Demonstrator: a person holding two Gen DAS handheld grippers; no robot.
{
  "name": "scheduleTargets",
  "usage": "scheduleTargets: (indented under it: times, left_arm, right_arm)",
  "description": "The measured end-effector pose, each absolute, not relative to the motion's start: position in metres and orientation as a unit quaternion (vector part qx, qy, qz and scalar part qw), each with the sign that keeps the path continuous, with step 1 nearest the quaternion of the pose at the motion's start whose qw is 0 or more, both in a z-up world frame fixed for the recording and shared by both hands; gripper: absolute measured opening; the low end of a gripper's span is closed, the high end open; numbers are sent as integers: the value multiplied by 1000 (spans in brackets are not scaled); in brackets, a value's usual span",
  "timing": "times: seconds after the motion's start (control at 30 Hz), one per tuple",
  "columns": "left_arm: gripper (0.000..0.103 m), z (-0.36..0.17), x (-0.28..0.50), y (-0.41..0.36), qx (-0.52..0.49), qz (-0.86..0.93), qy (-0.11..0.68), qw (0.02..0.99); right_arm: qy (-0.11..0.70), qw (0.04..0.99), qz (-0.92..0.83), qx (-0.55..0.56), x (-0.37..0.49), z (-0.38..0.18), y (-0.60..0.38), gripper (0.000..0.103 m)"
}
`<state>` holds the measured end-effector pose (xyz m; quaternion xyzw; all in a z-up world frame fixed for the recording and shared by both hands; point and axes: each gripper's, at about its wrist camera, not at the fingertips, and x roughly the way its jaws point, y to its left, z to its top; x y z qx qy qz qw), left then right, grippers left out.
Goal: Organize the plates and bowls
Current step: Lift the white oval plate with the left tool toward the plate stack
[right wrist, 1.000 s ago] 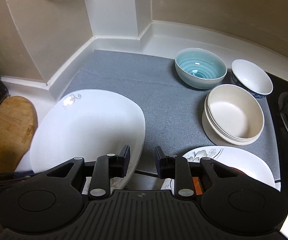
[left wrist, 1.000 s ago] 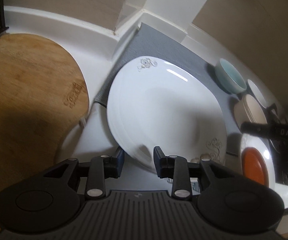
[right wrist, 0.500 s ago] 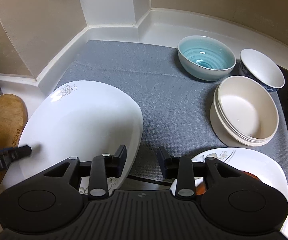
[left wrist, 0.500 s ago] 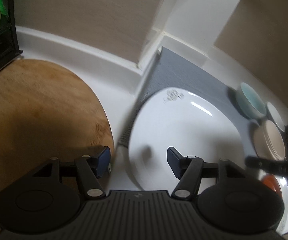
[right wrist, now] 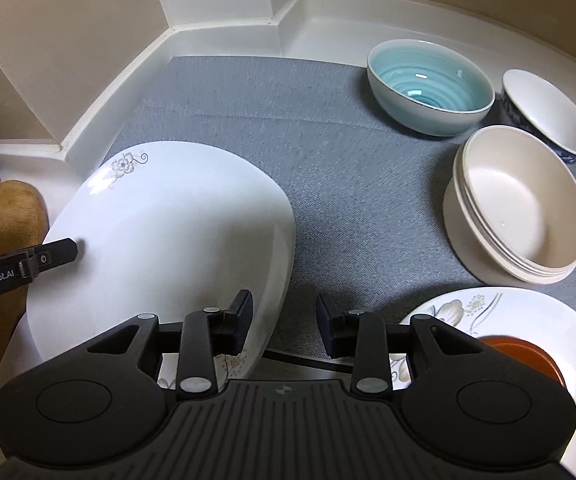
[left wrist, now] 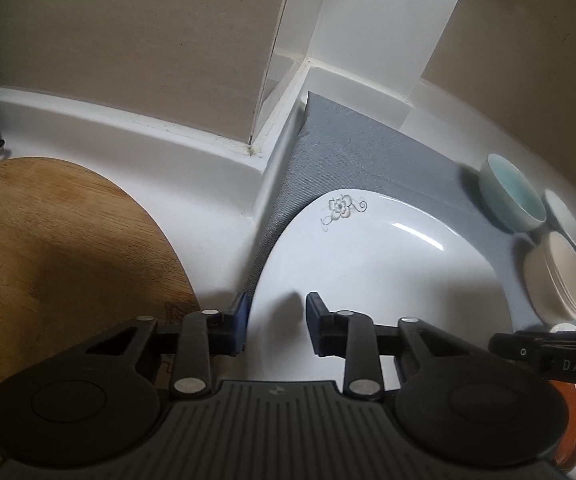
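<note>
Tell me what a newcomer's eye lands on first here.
The big white plate with a flower print, at the grey mat's left edge, with the left gripper open astride its rim. Next, the turquoise bowl at the mat's far right, behind the stacked cream bowls.

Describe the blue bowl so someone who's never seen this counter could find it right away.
Start at the grey mat that fills the counter's corner, then go to the cluster of bowls along its far right side. The blue bowl is the one nearest the back wall, next to the stack of cream bowls and a white bowl with a dark blue outside. Only it has a glossy turquoise inside with spiral rings.
</note>
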<state>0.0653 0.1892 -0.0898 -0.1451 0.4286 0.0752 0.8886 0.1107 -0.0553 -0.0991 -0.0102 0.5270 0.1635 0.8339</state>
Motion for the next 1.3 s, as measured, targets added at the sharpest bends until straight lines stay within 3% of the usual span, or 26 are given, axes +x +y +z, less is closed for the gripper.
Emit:
scheduleTargets:
  times: [0.13, 0.73, 0.87, 1.3]
  left_arm:
    - [23, -93, 61, 192, -145, 69, 438, 885]
    - [24, -92, 82, 196, -132, 36, 435, 890]
    - [19, -92, 82, 193, -114, 19, 439, 891]
    - [22, -92, 78, 186, -92, -10, 454, 886]
  right_arm:
    - [526, 834, 165, -17, 112, -102, -53, 37]
    - [550, 816, 176, 1, 117, -106, -56, 37]
    - [561, 808, 182, 4, 113, -109, -54, 37]
    - [556, 813, 173, 5, 117, -107, -58, 32]
